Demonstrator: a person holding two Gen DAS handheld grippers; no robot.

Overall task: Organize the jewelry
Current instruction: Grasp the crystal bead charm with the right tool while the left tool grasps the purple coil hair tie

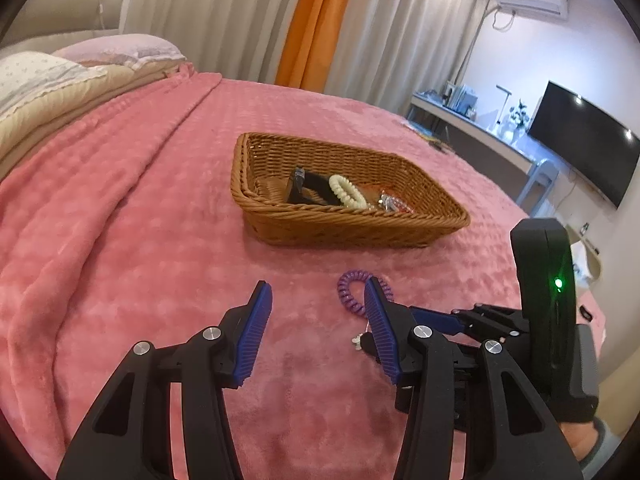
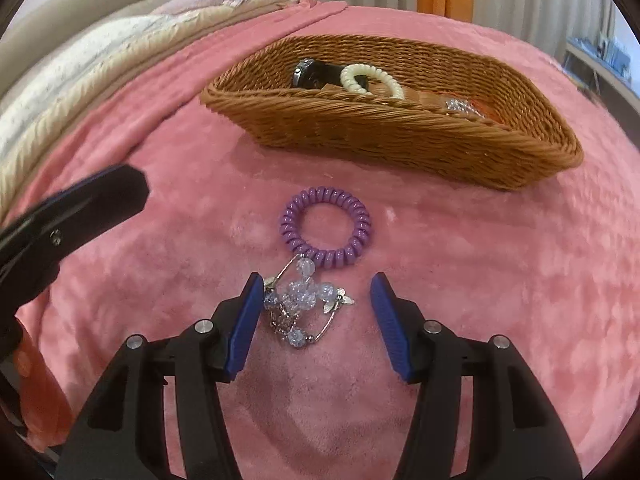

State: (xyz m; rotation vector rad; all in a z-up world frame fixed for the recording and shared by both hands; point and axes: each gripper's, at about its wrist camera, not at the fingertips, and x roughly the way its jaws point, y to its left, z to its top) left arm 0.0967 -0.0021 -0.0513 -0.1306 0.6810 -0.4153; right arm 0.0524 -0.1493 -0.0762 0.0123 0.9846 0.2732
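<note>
Your right gripper (image 2: 318,312) sits low over the plush pink blanket (image 2: 480,300), its ribbed blue pads (image 2: 244,328) spread apart with nothing clamped, and between them lies the beaded bracelet (image 2: 304,308): faceted clear-blue crackle beads on thin silver wire loops with small metal leaf charms, a tangled cluster whose long axis runs roughly away from you, toward the coil. The left pad is just beside the cluster; you cannot tell whether it touches. Just beyond, touching the top bead, rests the purple spiral hair tie (image 2: 327,227), a glossy plastic coil lying flat as a ring. Your left gripper (image 1: 318,328) also hangs with its jaws wide apart, holding nothing, above bare fleece; from its camera the purple coil shows only partly, behind the right-hand pad, and the bracelet is nearly hidden, just a silver charm peeking out. That view does show the right gripper's black body with a green light. Farther on stands the shallow rectangular wicker basket (image 2: 400,128), tightly woven brown cane, holding a cream spiral hair tie (image 2: 372,80), a black watch-like item (image 2: 308,74) and something silvery and orange at the right end, too small to name. Only the left camera shows the basket's inside floor, plus the curtains (image 1: 240,16) behind.
</note>
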